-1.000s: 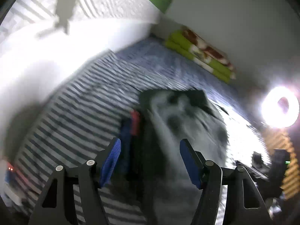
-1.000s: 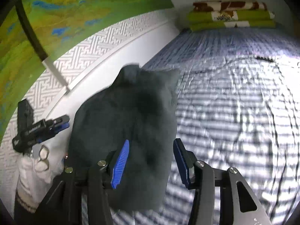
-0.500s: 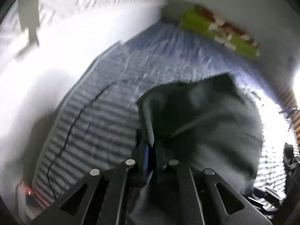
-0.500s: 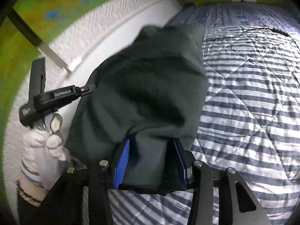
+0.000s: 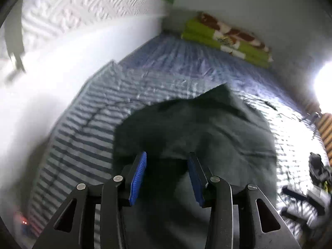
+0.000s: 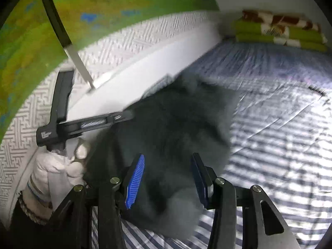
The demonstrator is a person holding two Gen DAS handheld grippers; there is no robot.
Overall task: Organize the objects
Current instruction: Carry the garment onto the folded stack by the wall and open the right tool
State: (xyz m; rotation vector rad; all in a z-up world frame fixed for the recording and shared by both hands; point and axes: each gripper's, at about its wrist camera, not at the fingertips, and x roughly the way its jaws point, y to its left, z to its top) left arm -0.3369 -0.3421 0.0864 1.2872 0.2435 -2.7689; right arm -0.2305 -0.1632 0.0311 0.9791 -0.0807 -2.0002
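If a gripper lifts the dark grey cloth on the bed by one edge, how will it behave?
The dark grey cloth will probably hang floppy, since it already lies in soft folds on the striped bedcover. It looks thin, so likely light. Its matte surface suggests that it will not slip easily from the left gripper.

A dark grey cloth (image 5: 199,128) lies rumpled on the striped bed (image 5: 83,137), spread in soft folds with one pointed corner toward the far end of the bed. Its near edge is bunched and sits between the open fingers of the left gripper (image 5: 167,176). In the right wrist view the cloth (image 6: 172,137) is motion-blurred, a broad dark mass beside the white wall, its near part between the open fingers of the right gripper (image 6: 168,178).
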